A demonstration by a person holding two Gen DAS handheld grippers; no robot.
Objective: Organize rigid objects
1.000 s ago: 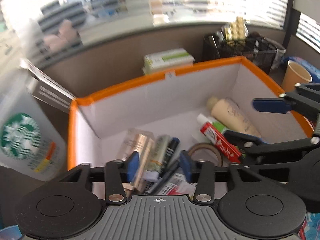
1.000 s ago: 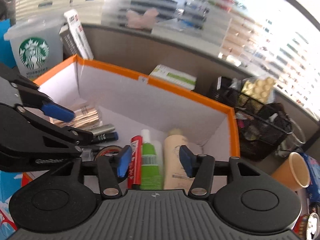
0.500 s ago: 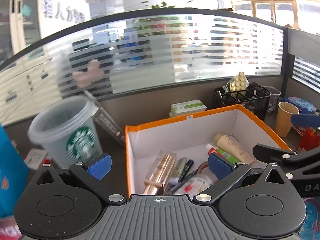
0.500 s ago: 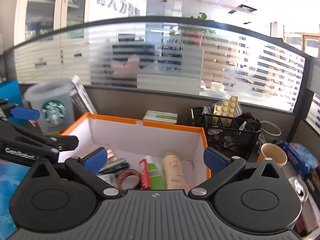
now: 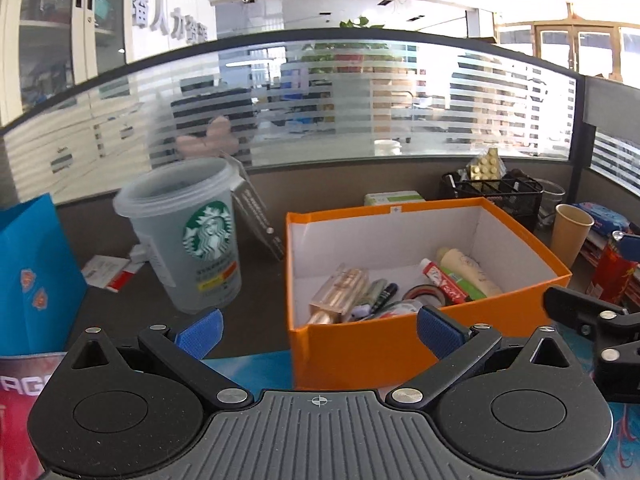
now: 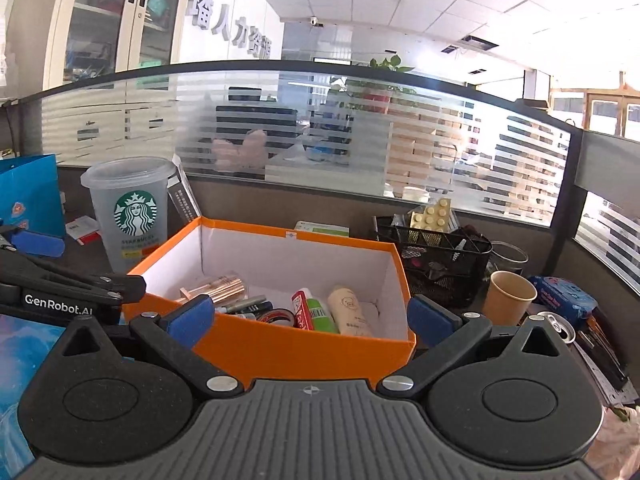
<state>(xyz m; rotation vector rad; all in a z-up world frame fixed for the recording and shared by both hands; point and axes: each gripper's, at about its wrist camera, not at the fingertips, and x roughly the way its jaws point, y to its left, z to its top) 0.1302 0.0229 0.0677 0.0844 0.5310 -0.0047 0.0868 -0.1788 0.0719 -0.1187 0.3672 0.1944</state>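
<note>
Both hand-held grippers are seen spread wide and empty: the left hand-held gripper (image 5: 318,330) and the right hand-held gripper (image 6: 310,316) are held just near of the orange box (image 6: 304,350) on the table (image 5: 256,320). Inside the box, a gold case (image 5: 340,290), pens (image 5: 380,292), a tape roll (image 6: 276,314), 2 tubes (image 6: 314,312) and a cream bottle (image 6: 350,312) are already gathered. The task is judged nearly done; a plastic cup (image 5: 192,236) at the left and a paper cup (image 6: 508,296) at the right are left outside.
</note>
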